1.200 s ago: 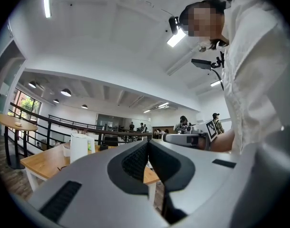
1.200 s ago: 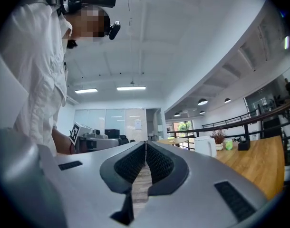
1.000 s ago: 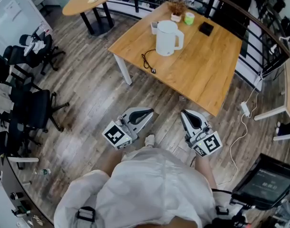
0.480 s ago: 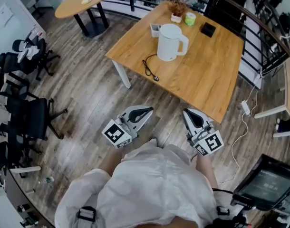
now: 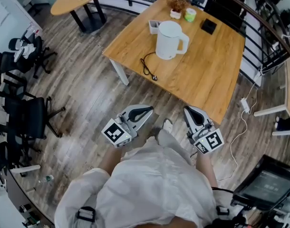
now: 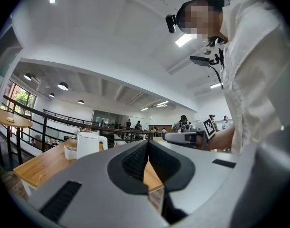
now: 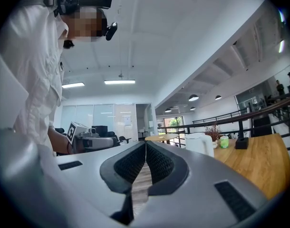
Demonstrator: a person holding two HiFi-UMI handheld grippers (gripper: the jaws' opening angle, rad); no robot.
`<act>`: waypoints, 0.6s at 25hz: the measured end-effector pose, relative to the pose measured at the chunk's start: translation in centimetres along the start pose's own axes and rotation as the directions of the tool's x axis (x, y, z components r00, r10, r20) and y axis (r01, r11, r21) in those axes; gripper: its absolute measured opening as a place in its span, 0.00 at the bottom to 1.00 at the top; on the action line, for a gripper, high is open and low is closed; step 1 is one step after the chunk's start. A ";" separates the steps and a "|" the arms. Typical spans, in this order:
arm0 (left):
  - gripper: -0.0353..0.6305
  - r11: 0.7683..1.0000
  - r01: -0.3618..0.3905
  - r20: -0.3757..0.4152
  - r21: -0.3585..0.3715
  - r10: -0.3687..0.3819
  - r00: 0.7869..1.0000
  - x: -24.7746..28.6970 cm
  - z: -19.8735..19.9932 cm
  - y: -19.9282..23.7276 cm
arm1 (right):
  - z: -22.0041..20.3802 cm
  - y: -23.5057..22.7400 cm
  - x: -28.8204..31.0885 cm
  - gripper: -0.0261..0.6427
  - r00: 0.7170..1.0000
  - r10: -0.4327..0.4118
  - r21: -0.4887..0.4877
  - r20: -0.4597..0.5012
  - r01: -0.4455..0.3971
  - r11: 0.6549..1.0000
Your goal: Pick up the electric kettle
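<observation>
Kettle up top, both grippers down low

The white kettle [image 5: 169, 40] stands upright on the table [image 5: 207, 75], top middle of the head view, handle pointing right. The left gripper [image 5: 146, 111] and right gripper [image 5: 189, 111], both squeezed together on nothing, sit well below it. The right looks slightly nearer.

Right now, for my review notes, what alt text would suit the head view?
Seen from above, a white electric kettle stands on a wooden table, a black cord lying beside it. Nearer the camera, a person in white holds the left gripper and right gripper over the plank floor, short of the table, tongs shut and empty.
</observation>
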State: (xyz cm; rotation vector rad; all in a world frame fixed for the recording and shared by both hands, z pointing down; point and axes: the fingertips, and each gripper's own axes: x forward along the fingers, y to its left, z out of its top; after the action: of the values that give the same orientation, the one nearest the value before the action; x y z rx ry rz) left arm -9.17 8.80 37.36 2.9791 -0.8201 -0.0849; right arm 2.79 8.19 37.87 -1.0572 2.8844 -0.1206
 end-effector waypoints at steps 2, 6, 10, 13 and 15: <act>0.06 1.000 -0.003 0.000 -0.003 0.003 1.000 0.9 -0.1 0.8 | -0.1 -1.1 0.5 0.06 1.000 0.006 0.003 -0.003 -0.006 1.000; 0.06 1.000 -0.012 -0.014 -0.011 0.012 1.000 3.2 -0.5 2.7 | -0.5 -3.7 1.8 0.06 1.000 0.019 0.014 -0.016 -0.019 1.000; 0.06 1.000 -0.017 -0.021 -0.019 0.016 1.000 5.8 -0.4 4.9 | -0.5 -6.6 3.6 0.06 0.999 0.043 0.023 -0.024 -0.043 0.999; 0.06 1.000 -0.020 -0.029 -0.017 0.020 0.999 8.0 -0.4 6.8 | 0.0 -9.0 5.0 0.06 0.998 0.065 0.019 -0.023 -0.065 0.998; 0.06 1.000 -0.024 -0.028 -0.018 0.024 0.999 9.4 -0.5 7.9 | -0.1 -10.6 5.7 0.06 0.997 0.078 0.015 -0.027 -0.077 0.997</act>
State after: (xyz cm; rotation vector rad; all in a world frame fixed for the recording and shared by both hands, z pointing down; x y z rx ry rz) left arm -5.12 -2.79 38.02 2.9458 -0.8469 -0.0497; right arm 5.18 -3.54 38.77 -0.9474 2.9396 -0.1526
